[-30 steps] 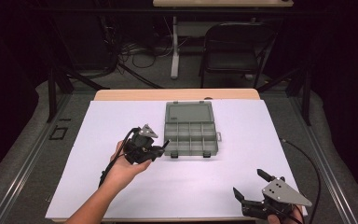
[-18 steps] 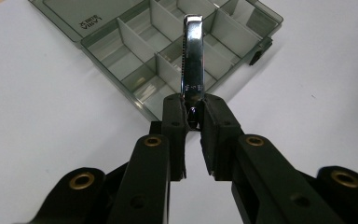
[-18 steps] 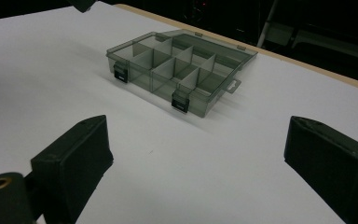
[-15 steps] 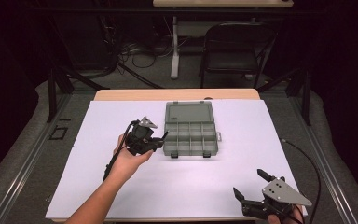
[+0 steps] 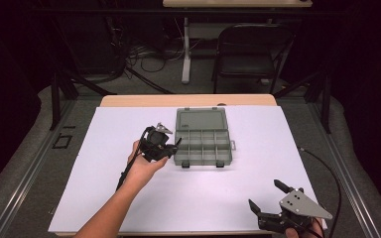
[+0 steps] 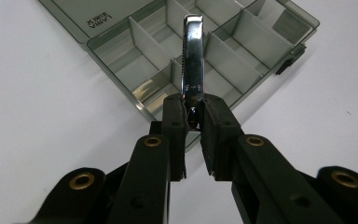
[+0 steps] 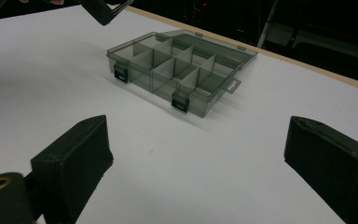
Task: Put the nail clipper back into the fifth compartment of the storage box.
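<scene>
— Where's the piece he's carrying?

— Pinched in the left gripper (image 6: 193,121), jaws closed tight on the near end of a metal clip (image 6: 193,60). It looks like a narrow chrome strip, mirror-bright, with fine teeth along one edge. It sticks straight out ahead of the jaws, long axis in line with them.

— And the box?

— The organizer box (image 5: 202,144) sits mid-table on the white sheet (image 5: 94,163), lid laid flat open on the far side. It's smoky translucent plastic, thin dividers, two rows of compartments, two dark latches on the near wall. The left gripper hangs just at its left near corner, and the clip's tip reaches out over the compartments at that end.

— Which compartment?

— Can't tell from here. From the left gripper view the tip lies over a divider around the middle of the tray, so I'd guess a small push forward and down decides it.

— The other hand?

— The right gripper (image 5: 273,201) is well apart, down at the near right corner of the table, jaws spread wide, holding nothing. It faces the box's latch side. The left is plainly the nearer one.
</scene>
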The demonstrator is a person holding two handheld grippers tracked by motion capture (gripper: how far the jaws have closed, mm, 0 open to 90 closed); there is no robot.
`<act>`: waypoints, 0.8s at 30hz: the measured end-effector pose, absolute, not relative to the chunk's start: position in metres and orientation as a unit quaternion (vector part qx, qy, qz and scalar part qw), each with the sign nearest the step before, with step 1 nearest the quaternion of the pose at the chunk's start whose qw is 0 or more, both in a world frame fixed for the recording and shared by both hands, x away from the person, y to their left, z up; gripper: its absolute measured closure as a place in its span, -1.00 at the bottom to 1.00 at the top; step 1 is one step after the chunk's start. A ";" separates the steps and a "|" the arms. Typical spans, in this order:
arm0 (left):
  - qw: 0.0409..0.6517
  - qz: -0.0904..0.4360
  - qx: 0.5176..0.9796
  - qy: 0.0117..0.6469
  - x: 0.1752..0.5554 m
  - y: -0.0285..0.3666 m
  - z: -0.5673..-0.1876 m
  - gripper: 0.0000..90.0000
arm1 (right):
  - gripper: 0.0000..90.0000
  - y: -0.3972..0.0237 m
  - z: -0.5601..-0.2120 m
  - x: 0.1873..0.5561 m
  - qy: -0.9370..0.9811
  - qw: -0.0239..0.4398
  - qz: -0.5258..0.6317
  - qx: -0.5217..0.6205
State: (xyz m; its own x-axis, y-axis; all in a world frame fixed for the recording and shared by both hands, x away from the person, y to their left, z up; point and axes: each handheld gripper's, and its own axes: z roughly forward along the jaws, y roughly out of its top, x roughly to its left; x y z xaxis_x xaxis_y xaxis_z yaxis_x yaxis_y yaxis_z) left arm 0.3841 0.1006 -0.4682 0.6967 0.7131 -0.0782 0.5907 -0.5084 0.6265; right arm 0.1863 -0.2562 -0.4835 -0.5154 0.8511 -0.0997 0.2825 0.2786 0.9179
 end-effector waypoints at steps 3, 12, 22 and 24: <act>0.316 0.093 0.865 0.378 0.388 0.098 -0.473 0.77 | -0.86 -0.256 -0.484 0.186 0.738 0.307 0.462 0.385; 0.299 0.083 0.870 0.383 0.394 0.089 -0.486 0.77 | -0.86 -0.256 -0.484 0.186 0.739 0.307 0.463 0.383; 0.279 0.074 0.875 0.390 0.397 0.082 -0.498 0.77 | -0.85 -0.256 -0.484 0.186 0.739 0.306 0.463 0.382; 0.278 0.073 0.874 0.392 0.398 0.083 -0.499 0.77 | -0.85 -0.256 -0.484 0.186 0.739 0.306 0.463 0.382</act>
